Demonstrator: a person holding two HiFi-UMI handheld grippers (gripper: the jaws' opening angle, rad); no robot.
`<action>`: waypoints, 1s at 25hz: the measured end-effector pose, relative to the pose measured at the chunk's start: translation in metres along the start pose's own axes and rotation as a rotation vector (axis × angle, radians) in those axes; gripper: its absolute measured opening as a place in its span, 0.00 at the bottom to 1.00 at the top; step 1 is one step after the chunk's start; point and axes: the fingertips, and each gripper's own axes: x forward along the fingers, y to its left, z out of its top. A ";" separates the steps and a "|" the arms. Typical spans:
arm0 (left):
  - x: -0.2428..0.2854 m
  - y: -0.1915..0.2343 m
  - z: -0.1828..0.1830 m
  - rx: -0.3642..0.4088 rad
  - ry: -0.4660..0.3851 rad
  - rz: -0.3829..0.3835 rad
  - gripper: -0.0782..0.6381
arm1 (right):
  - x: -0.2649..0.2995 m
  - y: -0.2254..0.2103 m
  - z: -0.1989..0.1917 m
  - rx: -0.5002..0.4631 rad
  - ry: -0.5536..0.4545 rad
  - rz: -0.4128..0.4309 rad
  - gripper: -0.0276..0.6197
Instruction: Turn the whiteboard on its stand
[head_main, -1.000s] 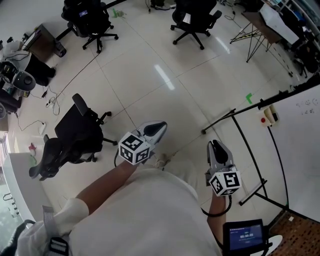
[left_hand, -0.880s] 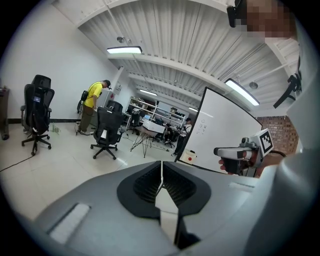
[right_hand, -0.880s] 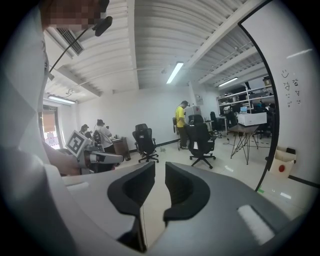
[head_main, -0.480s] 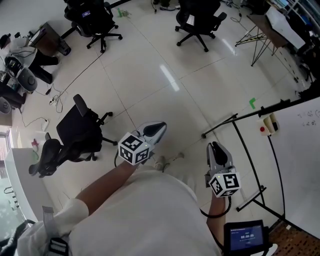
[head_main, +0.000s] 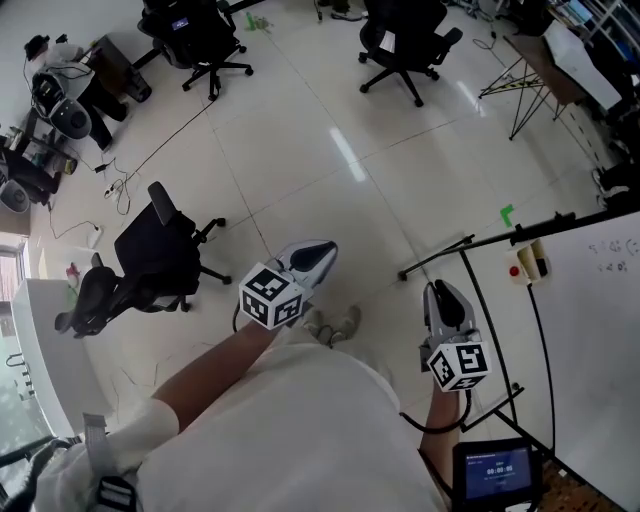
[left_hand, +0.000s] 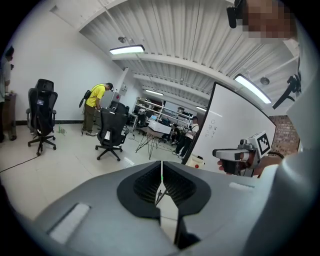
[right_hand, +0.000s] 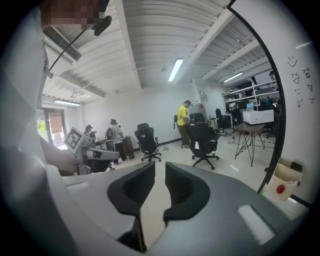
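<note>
The pale tiled floor (head_main: 330, 150) fills most of the head view. The whiteboard (head_main: 600, 340) stands at the right on its black stand (head_main: 462, 245), with faint writing near one edge. It is just right of the right gripper and apart from it. A black chair (head_main: 150, 265) stands at the left, turned half away, and two more chairs (head_main: 195, 40) stand far off across the room. A table (head_main: 535, 70) on thin trestle legs stands far right. A person (left_hand: 97, 107) in a yellow shirt stands far off by the chairs, back turned.

The left gripper (head_main: 316, 252) is held out level over the floor, well left of the board; its jaws are pressed together to a thin slit, with nothing between them. The right gripper (head_main: 441, 292) is held out beside it, near the stand's bar. Its jaws stand a little apart, a narrow gap showing bare floor, and they hold nothing. Neither gripper touches the board or the stand.

A lit screen (head_main: 492, 470) sits near right, by the wearer's waist. A small box (right_hand: 285, 182) with a red dot sits at the board's edge. A green tape (head_main: 507, 213) mark lies on the floor beyond the stand
</note>
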 end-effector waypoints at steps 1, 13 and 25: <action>0.001 -0.002 0.000 -0.002 -0.003 0.003 0.14 | 0.000 -0.003 0.000 -0.002 0.001 0.005 0.14; 0.004 -0.011 0.006 0.011 -0.040 0.059 0.14 | 0.001 -0.026 0.004 -0.020 -0.017 0.057 0.14; -0.015 0.014 0.012 -0.048 -0.103 0.145 0.14 | 0.024 -0.026 0.000 -0.010 -0.021 0.122 0.14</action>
